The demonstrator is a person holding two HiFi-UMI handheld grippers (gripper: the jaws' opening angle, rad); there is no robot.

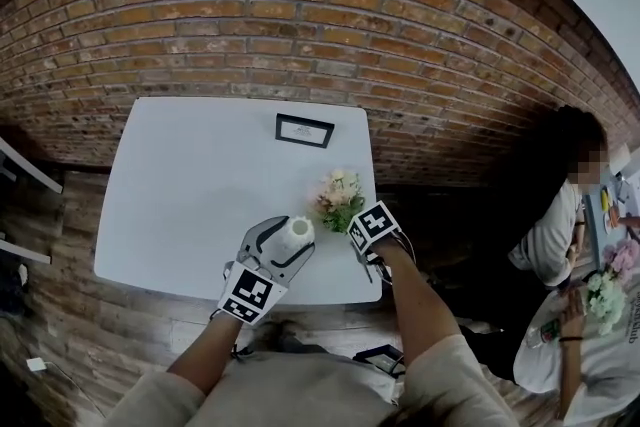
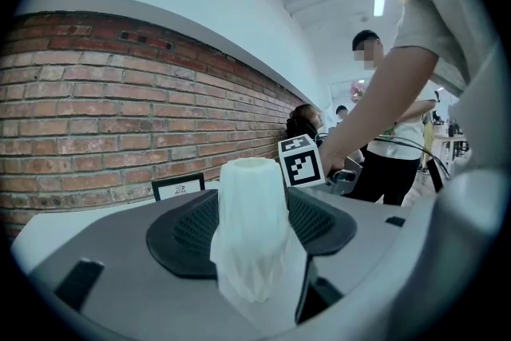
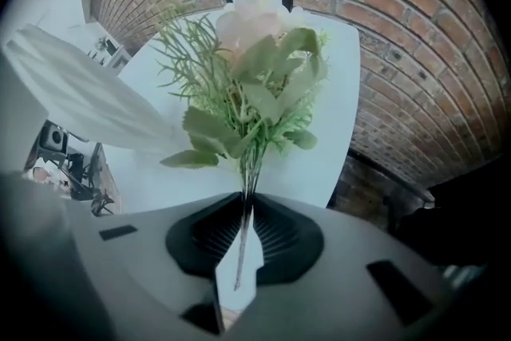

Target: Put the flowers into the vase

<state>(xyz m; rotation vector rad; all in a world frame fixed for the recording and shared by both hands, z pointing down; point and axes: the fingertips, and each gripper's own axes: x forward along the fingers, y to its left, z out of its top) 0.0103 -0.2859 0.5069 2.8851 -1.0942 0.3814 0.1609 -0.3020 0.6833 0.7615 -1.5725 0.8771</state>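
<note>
Nearest, at the table's near edge: left gripper (image 1: 291, 246), held roughly level, jaws spread wide and clamped on either side of the vase (image 2: 252, 235), dark pads against its ribbed white body. The vase is upright, mouth up; I can't tell if its foot rests on the table (image 1: 180, 195). Just right of it is the right gripper (image 3: 243, 221), pointing straight down with the jaws nearly together and pinching the thin stems (image 3: 242, 247) of the flowers (image 1: 338, 198). The bunch seems to lie on the table just beyond the vase, heads toward the far brick wall (image 1: 300, 15), stem ends poking out on the near side of the pads. A framed card (image 1: 304, 129) stands farther back, well clear. Handling, as a judgement: the flowers are light (probably artificial, not sure), with soft pale heads and floppy leaves, so don't squeeze up there. The stems are thin, fairly stiff and likely to twist or slide in the pads. The best hold is low on the stems with a little bare end left free to feed in, which is about where the pinch is now. The vase looks light, with a narrow mouth, and easy to tip, so the mid-body side clamp suits it. Risks: the bunch swinging once lifted, leaves catching the rim.
</note>
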